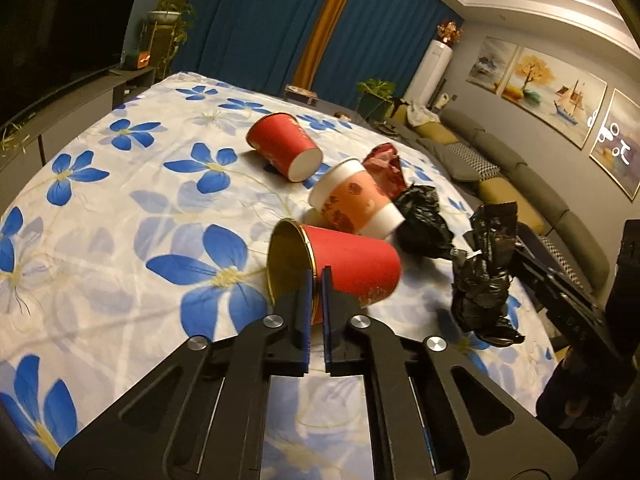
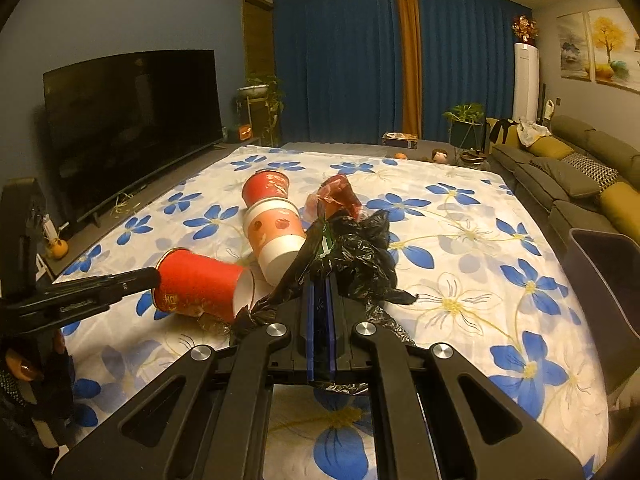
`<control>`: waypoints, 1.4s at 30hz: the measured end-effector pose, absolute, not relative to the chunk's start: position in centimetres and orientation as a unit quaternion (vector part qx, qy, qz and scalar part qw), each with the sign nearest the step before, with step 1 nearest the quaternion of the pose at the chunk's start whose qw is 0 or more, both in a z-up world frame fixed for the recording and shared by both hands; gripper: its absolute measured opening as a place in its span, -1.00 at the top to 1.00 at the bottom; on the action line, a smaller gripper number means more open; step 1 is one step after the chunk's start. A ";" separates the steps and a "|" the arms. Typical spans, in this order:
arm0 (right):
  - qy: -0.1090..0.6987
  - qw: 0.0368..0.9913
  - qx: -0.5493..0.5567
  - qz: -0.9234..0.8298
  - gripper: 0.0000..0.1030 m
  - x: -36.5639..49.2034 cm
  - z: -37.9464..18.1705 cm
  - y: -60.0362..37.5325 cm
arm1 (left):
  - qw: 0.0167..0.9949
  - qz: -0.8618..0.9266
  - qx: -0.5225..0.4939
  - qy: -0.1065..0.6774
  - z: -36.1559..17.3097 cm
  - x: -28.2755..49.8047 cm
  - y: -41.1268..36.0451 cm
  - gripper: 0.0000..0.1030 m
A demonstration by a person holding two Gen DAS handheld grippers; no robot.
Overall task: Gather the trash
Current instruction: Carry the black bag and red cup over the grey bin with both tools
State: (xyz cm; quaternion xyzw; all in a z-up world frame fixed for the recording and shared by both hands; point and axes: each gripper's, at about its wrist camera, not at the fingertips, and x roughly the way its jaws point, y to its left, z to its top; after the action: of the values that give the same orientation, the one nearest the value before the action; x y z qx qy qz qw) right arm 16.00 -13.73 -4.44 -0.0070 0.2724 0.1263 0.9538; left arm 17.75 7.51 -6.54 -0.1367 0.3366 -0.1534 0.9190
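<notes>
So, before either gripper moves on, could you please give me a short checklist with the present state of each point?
1. Left gripper shut on the rim of the nearest red paper cup: ok.
2. That cup clear of the tablecloth: cannot tell; it lies tilted.
3. Right gripper shut on the black plastic bag: ok.
4. Bag hanging free of the red and white cup: cannot tell; they overlap in the right wrist view.
5. Trash bin within view at the table's right edge: ok.
6. All trash collected: not ok; the far red cup and red wrapper remain.
</notes>
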 end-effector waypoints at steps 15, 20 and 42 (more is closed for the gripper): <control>0.245 0.964 0.013 0.100 0.88 14.1 -2.9 -16.6 | 0.938 -0.150 -0.134 0.281 -3.1 15.6 5.9 0.98; 0.240 0.966 0.017 0.095 0.88 13.7 -2.6 -17.4 | 0.940 -0.153 -0.127 0.279 -2.7 15.5 5.1 0.98; 0.212 0.975 0.016 0.062 0.88 12.3 -0.5 -21.5 | 0.945 -0.199 -0.077 0.248 0.5 15.5 -1.8 0.98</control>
State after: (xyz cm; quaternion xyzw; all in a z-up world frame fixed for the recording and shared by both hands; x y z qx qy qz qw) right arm 12.29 -21.49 -0.52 0.0155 0.2121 0.0623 0.9751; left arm 15.55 -1.80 0.54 -0.0765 0.2483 -0.1987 0.9450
